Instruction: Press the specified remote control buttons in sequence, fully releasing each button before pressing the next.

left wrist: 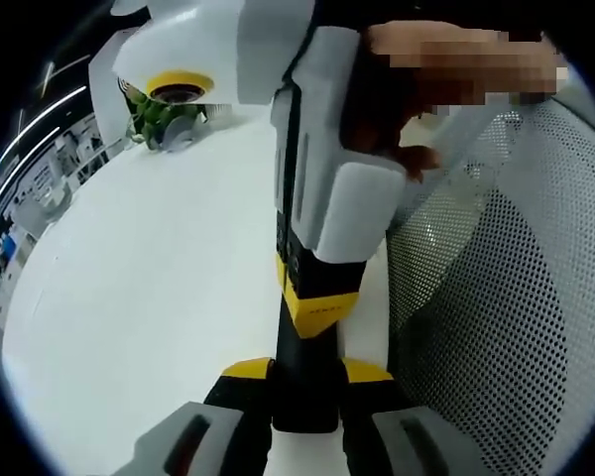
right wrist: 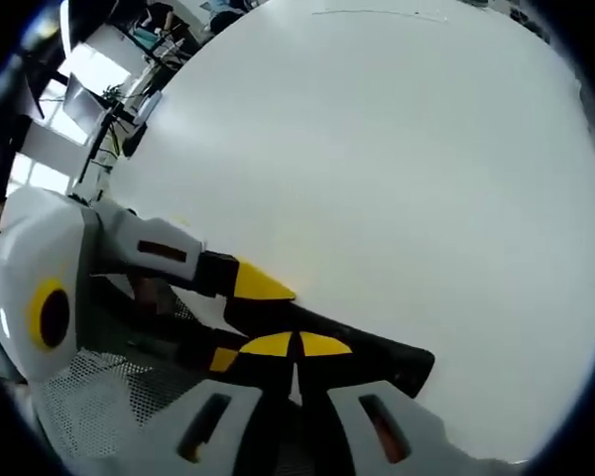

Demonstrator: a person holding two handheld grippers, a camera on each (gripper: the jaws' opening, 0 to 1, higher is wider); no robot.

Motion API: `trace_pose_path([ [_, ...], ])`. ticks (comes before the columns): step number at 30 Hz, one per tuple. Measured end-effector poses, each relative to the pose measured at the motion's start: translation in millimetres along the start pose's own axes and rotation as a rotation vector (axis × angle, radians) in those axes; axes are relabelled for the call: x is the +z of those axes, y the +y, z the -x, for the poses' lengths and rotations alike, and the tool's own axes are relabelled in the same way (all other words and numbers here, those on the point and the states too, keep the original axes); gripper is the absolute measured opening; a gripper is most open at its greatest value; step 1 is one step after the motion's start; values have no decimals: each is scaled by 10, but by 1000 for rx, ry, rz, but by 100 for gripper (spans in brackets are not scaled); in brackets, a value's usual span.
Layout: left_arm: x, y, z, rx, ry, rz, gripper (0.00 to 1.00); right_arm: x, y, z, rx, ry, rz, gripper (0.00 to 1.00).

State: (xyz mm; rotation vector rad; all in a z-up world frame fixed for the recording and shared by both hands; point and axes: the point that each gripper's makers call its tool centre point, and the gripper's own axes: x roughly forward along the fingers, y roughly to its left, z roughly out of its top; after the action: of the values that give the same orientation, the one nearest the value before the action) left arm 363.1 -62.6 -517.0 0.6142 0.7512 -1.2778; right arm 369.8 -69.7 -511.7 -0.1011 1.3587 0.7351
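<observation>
Currently I read the left gripper as clamped on a black bar that I take to be the remote control, pinched between its yellow-tipped jaws above the white table. The right gripper comes in from the top, its jaws pressed together and its tips meeting the upper end of the remote. In the right gripper view those tips sit against the remote. A mesh chair back stands beside the table, and a small green plant is at the far edge.
</observation>
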Motion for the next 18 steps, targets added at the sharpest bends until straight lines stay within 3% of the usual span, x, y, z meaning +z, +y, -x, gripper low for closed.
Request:
trace_pose_path([
  [3, -1, 2, -2, 0, 1, 1, 25, 3, 7, -11, -18, -6, 8, 0],
  [7, 1, 3, -2, 1, 2, 6, 25, 31, -19, -20, -73, -13, 114, 0],
  [13, 0, 3, -3, 1, 3, 2, 25, 11, 13, -11, -78, -8, 150, 0],
  [16, 0, 2, -4, 1, 1, 2, 25, 13, 5, -1, -47, -2, 149, 0],
  [18, 2, 0, -2, 1, 0, 2, 25, 4, 13, 7, -11, -1, 90, 0],
])
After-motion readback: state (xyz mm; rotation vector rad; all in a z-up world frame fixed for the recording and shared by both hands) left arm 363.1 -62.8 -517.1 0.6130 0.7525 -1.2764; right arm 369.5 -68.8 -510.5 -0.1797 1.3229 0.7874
